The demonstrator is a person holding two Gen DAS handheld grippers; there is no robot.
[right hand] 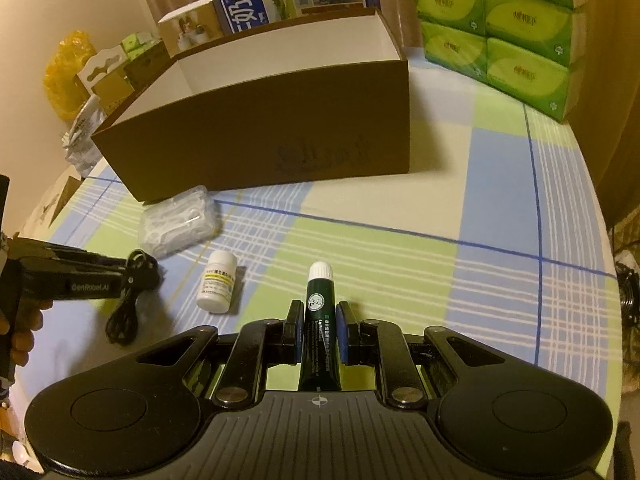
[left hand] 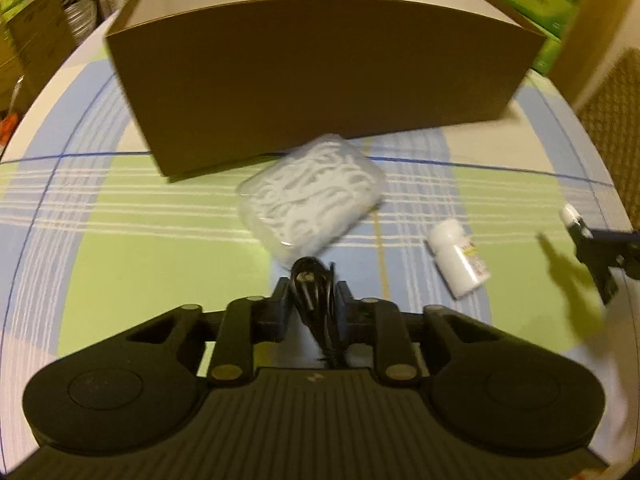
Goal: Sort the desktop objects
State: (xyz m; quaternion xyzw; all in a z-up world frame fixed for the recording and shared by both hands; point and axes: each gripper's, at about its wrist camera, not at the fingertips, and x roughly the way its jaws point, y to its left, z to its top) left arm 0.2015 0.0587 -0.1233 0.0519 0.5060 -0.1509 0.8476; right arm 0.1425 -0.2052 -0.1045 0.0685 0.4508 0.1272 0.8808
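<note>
Both pairs of jaws are clamped on something: the left gripper (left hand: pixel 313 292) pinches a coiled black cable (left hand: pixel 314 300), and the right gripper (right hand: pixel 319 326) grips a dark green tube (right hand: pixel 319 320) with a white cap, pointing away toward the brown cardboard box (right hand: pixel 280 136). That box stands open on the checked tablecloth (right hand: pixel 480 280). A clear packet of white floss picks (left hand: pixel 310 194) lies just in front of it, and a small white bottle (right hand: pixel 218 282) lies on its side between the two grippers.
</note>
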